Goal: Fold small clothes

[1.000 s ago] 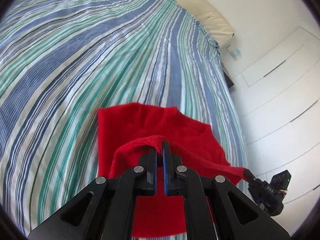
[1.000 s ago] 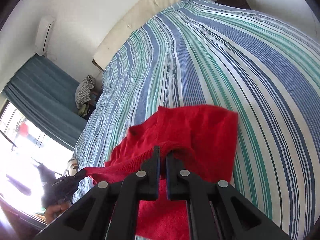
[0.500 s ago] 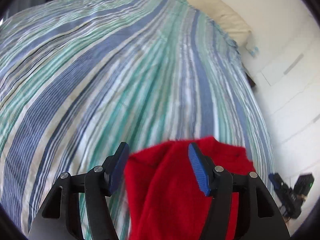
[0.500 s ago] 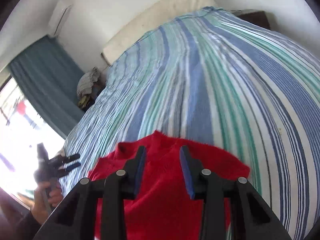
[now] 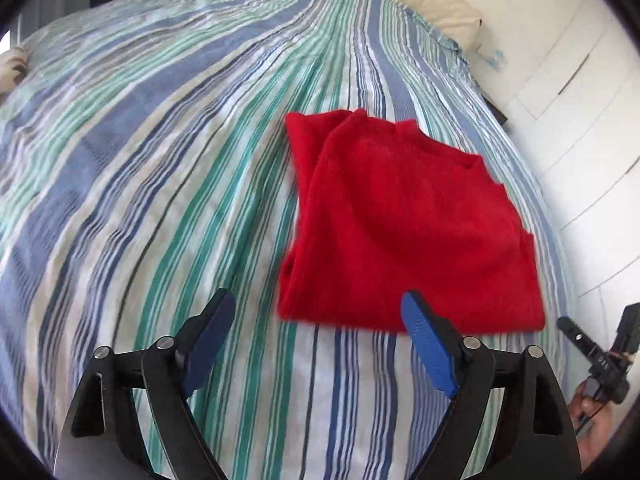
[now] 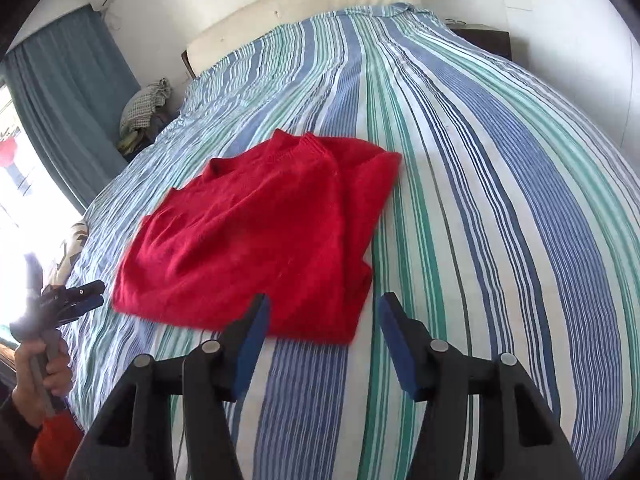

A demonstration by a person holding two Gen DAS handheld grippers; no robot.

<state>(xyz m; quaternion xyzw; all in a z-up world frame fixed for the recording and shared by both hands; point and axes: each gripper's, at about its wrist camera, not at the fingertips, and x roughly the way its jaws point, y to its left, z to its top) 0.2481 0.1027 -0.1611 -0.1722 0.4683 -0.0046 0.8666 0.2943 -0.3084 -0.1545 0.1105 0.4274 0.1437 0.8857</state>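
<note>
A red knit garment (image 5: 404,224) lies folded flat on the striped bedspread (image 5: 160,184). It also shows in the right wrist view (image 6: 260,240). My left gripper (image 5: 320,324) is open and empty, hovering just short of the garment's near edge. My right gripper (image 6: 322,324) is open and empty, also just short of the near edge, toward the garment's right corner. The right gripper also shows at the far right of the left wrist view (image 5: 592,344). The left gripper shows at the far left of the right wrist view (image 6: 80,296), held in a hand.
A cream headboard (image 6: 304,8) runs along the far end of the bed. A dark nightstand (image 6: 484,40) stands at the far right. A blue curtain (image 6: 60,96) and a heap of cloth (image 6: 144,104) are at the left. White cupboard doors (image 5: 580,92) stand right of the bed.
Both grippers were shut on the garment's edge, holding it up. They opened, let it go and pulled back. The garment now lies folded flat on the bed.
</note>
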